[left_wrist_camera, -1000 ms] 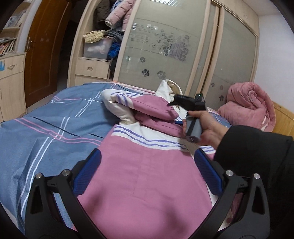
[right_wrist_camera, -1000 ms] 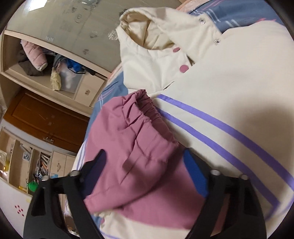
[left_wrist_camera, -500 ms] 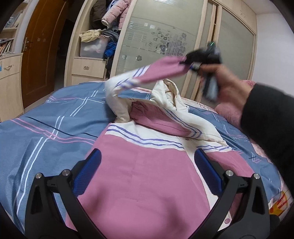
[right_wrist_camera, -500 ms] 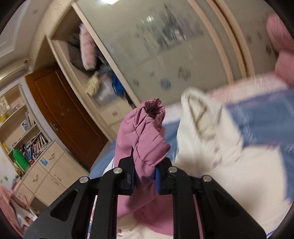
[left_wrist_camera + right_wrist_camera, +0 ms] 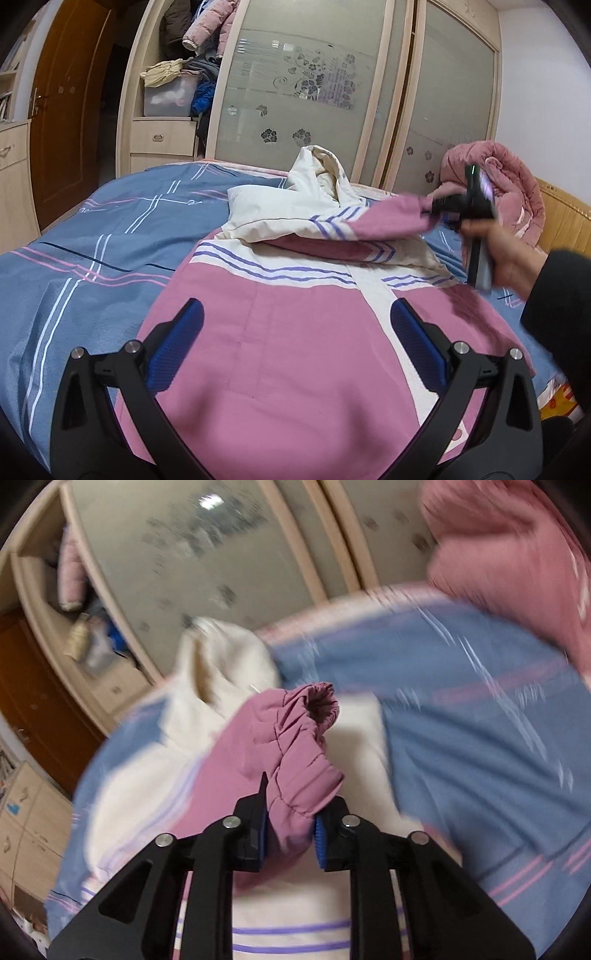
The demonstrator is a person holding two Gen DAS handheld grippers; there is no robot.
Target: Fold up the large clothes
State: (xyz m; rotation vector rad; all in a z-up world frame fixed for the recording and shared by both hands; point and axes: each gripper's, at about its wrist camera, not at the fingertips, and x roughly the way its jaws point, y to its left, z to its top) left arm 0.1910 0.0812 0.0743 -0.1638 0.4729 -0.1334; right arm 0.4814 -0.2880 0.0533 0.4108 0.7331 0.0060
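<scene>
A pink and cream hooded jacket [image 5: 295, 332] with purple stripes lies on the bed, hood [image 5: 317, 173] at the far end. My left gripper [image 5: 295, 354] is open and empty, low over the jacket's pink lower part. My right gripper [image 5: 288, 827] is shut on the pink sleeve cuff [image 5: 306, 746]. In the left wrist view it [image 5: 436, 210] holds the sleeve [image 5: 388, 221] stretched across the chest to the right, just above the jacket.
The bed has a blue plaid cover [image 5: 92, 258]. A rolled pink quilt [image 5: 495, 184] lies at the far right by a wooden headboard [image 5: 565, 221]. A sliding-door wardrobe [image 5: 314, 92] with open shelves and a wooden door [image 5: 66, 110] stands behind the bed.
My right gripper closed on the sleeve cuff, lifted it high, then swung it right and down across the jacket. The sleeve now lies stretched out. My left gripper stayed open in place.
</scene>
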